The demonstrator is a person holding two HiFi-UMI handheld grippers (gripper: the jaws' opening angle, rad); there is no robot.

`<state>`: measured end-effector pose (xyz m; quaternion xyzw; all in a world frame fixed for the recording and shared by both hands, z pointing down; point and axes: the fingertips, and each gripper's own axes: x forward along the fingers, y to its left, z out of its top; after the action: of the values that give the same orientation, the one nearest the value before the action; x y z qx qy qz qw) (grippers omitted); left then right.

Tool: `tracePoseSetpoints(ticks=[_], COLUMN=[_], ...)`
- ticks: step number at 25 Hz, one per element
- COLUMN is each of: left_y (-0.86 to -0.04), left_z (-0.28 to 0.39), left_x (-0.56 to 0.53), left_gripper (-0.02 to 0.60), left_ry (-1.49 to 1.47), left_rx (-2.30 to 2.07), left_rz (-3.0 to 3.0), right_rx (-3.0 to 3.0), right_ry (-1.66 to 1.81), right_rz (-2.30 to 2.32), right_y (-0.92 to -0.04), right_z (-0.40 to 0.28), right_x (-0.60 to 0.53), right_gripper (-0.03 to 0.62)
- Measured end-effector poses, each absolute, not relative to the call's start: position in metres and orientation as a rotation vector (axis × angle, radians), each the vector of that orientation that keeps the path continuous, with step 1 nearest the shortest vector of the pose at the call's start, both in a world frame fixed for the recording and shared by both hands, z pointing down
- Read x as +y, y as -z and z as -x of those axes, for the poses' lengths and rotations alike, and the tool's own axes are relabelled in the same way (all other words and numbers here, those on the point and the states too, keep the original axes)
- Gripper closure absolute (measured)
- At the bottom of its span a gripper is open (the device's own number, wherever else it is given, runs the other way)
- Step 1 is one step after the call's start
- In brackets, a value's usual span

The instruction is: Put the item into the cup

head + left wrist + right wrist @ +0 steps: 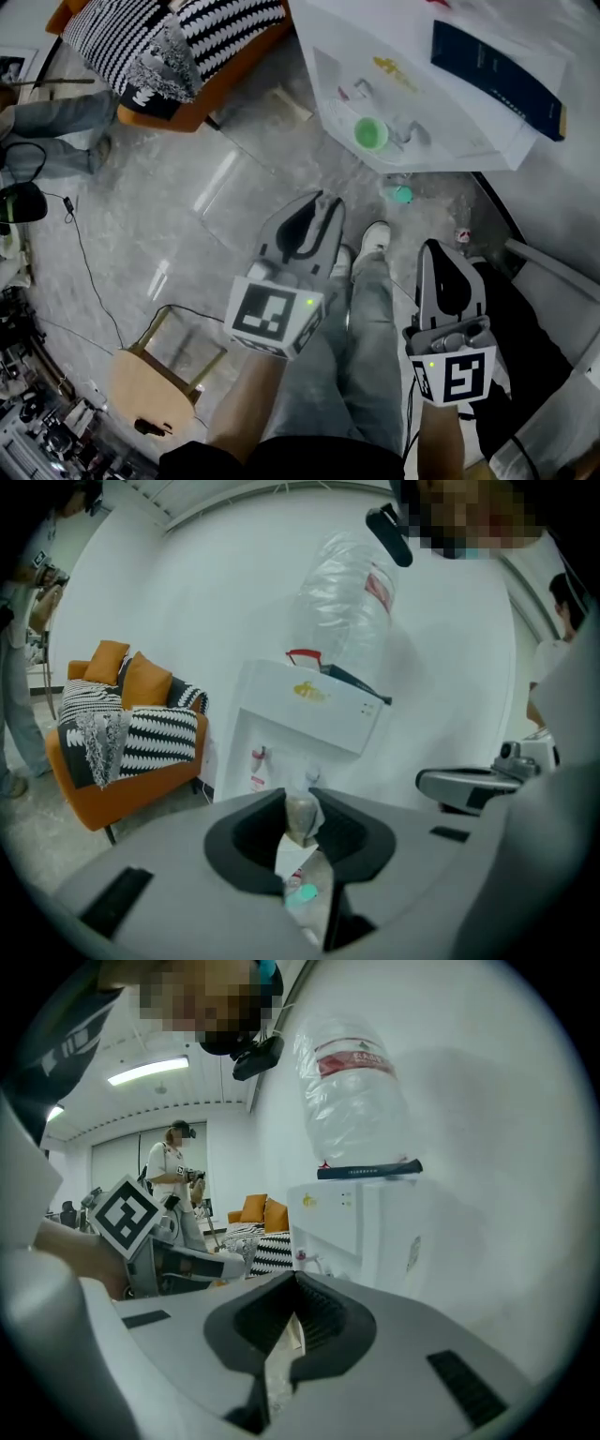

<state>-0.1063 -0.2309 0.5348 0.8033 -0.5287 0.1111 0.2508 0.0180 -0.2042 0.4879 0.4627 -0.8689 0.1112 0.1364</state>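
A small brownish item (300,815), rounded and partly wrapped in something pale, sits pinched between the nearly closed jaws of the left gripper (322,208), held in the air in front of a white dispenser (366,33). The round green cup (370,134) stands in the dispenser's tap recess, well apart from the item. The right gripper (293,1288) has its ribbed black jaws drawn together to a slit on nothing I can make out, over grey marble floor (216,187), with an orange sofa (202,103) off left.
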Motion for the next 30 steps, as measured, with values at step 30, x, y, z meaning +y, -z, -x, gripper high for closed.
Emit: tracePoseSetpoints(ticks=[30], left_y=[-0.654], left_z=[0.074], left_x=[-0.351], left_gripper=[0.503], left_ry=[-0.620], left_rx=[-1.344], left_rz=[-2.399], right_rx=[-2.511], right_ry=[-0.247], right_rz=[-1.252], right_y=[-0.572], right_z=[-0.022], right_x=[-0.211], right_gripper=[0.583])
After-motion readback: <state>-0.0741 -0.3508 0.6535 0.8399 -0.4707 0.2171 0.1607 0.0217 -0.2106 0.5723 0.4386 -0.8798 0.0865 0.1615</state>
